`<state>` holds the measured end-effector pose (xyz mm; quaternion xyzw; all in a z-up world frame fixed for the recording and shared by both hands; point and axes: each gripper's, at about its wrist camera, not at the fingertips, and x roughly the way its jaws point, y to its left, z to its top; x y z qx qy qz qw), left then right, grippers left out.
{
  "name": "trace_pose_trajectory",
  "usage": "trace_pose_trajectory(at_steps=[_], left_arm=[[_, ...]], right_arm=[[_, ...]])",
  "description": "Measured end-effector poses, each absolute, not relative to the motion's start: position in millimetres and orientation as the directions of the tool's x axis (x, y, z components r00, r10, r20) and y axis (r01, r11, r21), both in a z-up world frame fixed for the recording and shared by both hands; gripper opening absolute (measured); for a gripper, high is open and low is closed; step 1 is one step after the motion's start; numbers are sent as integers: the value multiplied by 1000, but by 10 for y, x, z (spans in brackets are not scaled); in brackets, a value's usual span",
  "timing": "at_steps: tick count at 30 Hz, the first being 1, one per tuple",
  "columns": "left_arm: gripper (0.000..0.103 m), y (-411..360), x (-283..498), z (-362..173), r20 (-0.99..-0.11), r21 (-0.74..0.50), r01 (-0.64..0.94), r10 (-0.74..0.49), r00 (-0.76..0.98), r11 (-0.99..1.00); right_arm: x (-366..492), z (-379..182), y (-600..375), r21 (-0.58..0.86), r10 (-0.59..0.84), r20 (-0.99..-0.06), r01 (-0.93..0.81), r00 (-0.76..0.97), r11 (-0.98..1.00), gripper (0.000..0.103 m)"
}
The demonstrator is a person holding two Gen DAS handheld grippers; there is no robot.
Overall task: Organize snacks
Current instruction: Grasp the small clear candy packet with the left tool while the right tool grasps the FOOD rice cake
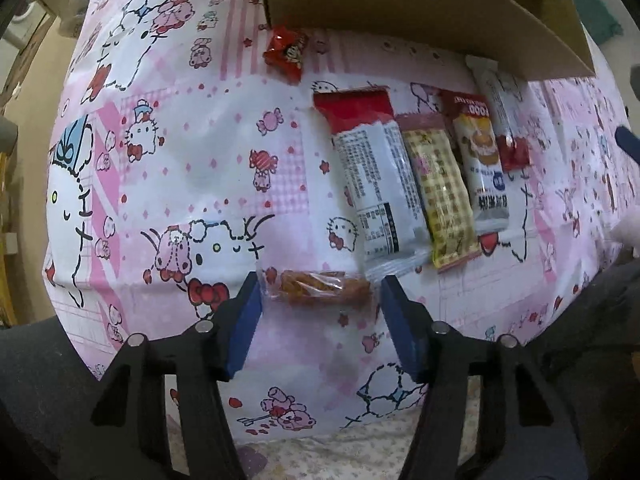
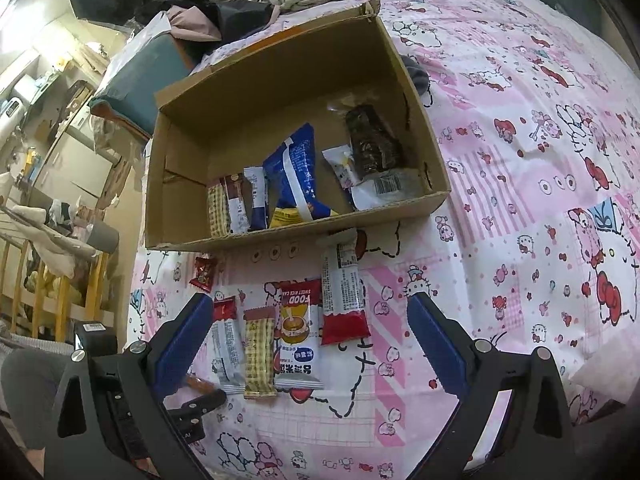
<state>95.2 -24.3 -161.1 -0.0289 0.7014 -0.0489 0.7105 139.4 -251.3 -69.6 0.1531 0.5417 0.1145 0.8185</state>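
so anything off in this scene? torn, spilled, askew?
No spills. The cardboard box has ragged edges and a split in its right wall. Inside it, the blue packet lies slanted across the other snacks.

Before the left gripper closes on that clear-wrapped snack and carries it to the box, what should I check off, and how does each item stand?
1. Left gripper open wide enough: ok.
2. Clear-wrapped snack sits between the fingers: ok, wrapper ends near both pads.
3. Nothing else in the gap: ok; the red-and-white packet lies just beyond.
4. Box has free floor: ok, its left part is bare.
5. Right gripper out of the way: ok, open and empty above the row of packets.
6. Contact with the bedsheet: cannot tell.
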Motion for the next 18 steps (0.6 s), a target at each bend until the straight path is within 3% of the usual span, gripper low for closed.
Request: trace_pose_trajectory(at_steps=[4,8,13,18], left_arm=[[47,-293,948,-1571,-993,-117,41,-118,18,992],[23,-216,965,-1439,-990,-136,33,-137,36,990],[20,-105,1051,-1425,-989,-143,10,-143,37,990],[26,-135,1011,-1609,-992,-121,-6,-121,-26,993]], right_arm=[[1400,-706,-2532,385,358,-852,-8,382,923,99],[1416,-740,-2549,403,375,-852,-1,367,915,99],[1448,-908,-2574,453,423,-858,39,291,891,97],[1502,-1155,-2548,457,431,-879,106,204,883,94]])
